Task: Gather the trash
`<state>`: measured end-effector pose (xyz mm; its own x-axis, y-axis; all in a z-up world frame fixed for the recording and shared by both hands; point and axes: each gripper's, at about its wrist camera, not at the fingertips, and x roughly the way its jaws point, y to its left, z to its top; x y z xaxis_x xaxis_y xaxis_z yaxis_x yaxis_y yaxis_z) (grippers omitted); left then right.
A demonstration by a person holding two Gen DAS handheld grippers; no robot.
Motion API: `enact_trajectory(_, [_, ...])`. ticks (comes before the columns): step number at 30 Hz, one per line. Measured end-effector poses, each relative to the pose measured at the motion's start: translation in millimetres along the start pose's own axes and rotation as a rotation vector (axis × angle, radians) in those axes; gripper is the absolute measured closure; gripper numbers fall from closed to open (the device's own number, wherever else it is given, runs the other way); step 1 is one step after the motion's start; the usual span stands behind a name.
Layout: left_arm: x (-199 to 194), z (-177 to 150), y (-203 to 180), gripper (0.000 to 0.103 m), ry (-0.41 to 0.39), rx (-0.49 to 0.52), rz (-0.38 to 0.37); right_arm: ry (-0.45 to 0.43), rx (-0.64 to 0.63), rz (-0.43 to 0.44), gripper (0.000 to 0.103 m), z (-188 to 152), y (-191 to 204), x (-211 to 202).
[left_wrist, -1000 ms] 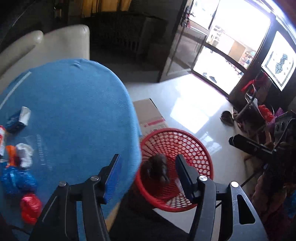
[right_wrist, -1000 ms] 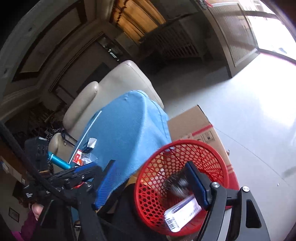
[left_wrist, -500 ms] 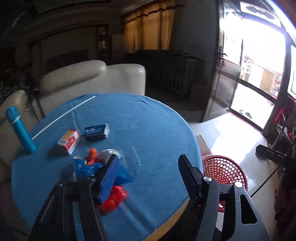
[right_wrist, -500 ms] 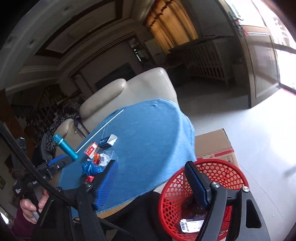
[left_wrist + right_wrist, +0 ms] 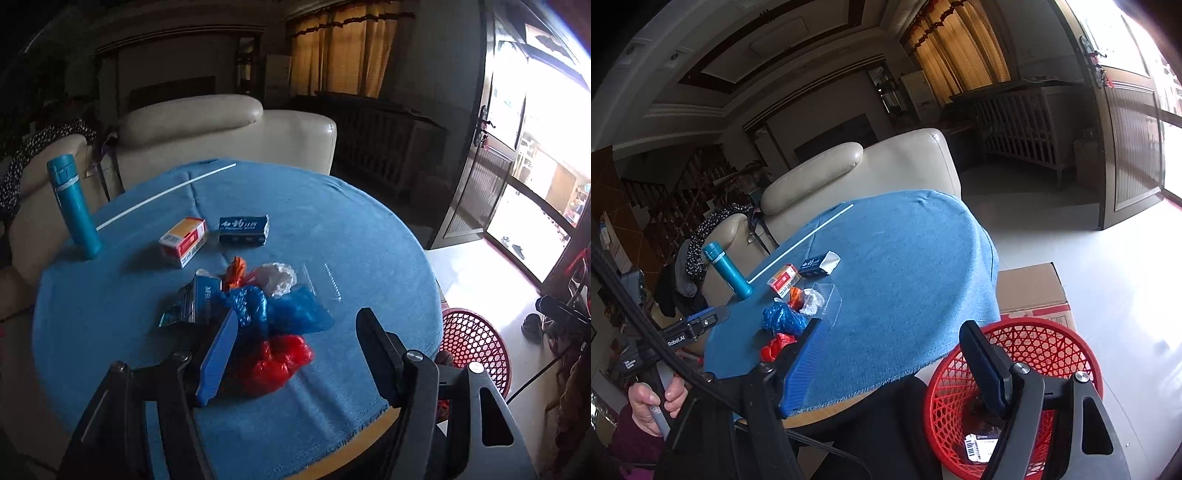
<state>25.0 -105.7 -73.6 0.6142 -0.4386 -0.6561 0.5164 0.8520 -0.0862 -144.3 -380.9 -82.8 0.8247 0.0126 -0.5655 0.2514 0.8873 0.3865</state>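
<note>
Between picks: left gripper [image 5: 295,354] wide open and empty above the near table edge, lined up on the red crumpled bag [image 5: 277,363] at the front of the trash pile; right gripper [image 5: 890,365] also open and empty, over the red basket [image 5: 1067,347] on the floor to the right. Next, by judgement: drop and close on the red bag only, since blue bag [image 5: 291,310] touches it. Left of pile, teal bottle [image 5: 74,210] and two boxes [image 5: 183,240] well apart; nothing blocking.

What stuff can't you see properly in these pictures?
- Bottom of the red mesh plastic basket: right wrist view, hidden behind the right gripper; only a white barcoded box shows clearly.
- Same basket, left wrist view: cut off by the blue-clothed round table.
- Blue crumpled plastic bag: partly behind the left gripper.
- Print on the dark blue carton: too small.
</note>
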Motion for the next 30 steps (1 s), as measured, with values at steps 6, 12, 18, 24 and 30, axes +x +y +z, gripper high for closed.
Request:
enact_trajectory(6, [2, -5, 0, 0.035, 0.010, -0.005, 0.008, 0.009, 0.003, 0.003, 0.025, -4, 0, 2])
enact_trajectory(12, [1, -5, -3, 0.035, 0.002, 0.011, 0.019, 0.005, 0.007, 0.004, 0.025, -5, -1, 1])
enact_trajectory(18, [2, -5, -1, 0.035, 0.011, 0.007, 0.029, 0.004, 0.012, 0.011, 0.025, -3, -2, 1])
enact_trajectory(24, [6, -14, 20, 0.035, 0.048, -0.031, 0.066, 0.041, 0.004, 0.041, 0.025, 2, 6, 14])
enact_trajectory(30, [9, -31, 53, 0.035, 0.090, -0.097, 0.114, 0.164, -0.021, 0.106, 0.025, 13, 28, 62])
